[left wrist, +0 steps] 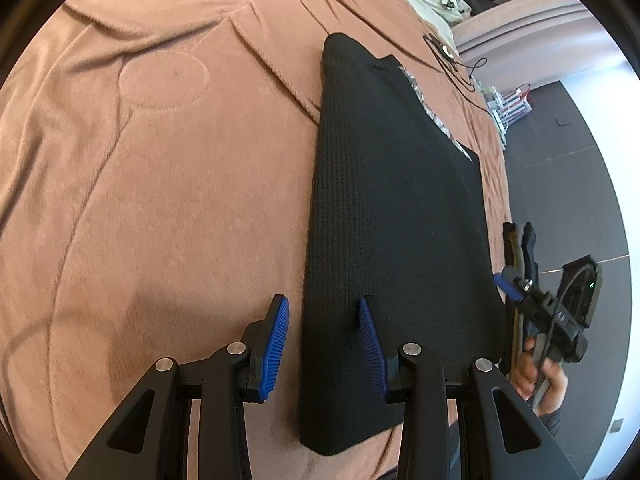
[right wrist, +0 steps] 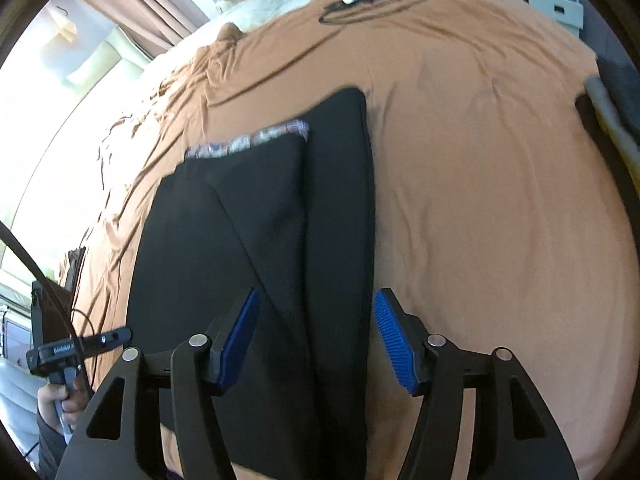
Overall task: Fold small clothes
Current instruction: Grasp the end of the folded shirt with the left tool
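The black garment (left wrist: 396,216) lay folded into a long strip on the bed's brown blanket (left wrist: 160,200), running straight ahead of both claws. The left claw (left wrist: 324,344) stood with its blue pads apart: its right pad (left wrist: 370,344) rested on the cloth's near left edge, its left pad (left wrist: 276,348) over bare blanket just beside that edge, so nothing was clamped. The right claw (right wrist: 316,336) was also apart, jaws straddling the strip's right fold without pressing it; the left pad (right wrist: 240,340) hung over the cloth, the right pad (right wrist: 394,340) over blanket just past the edge. A patterned lining band (right wrist: 248,140) showed at the garment's far end, ahead and left of the right claw. A black cable (right wrist: 360,8) lay on the blanket well beyond it. A hand (left wrist: 536,372) gripped the right claw's handle, right of the left claw. No writing could be read; the scene was blurred.
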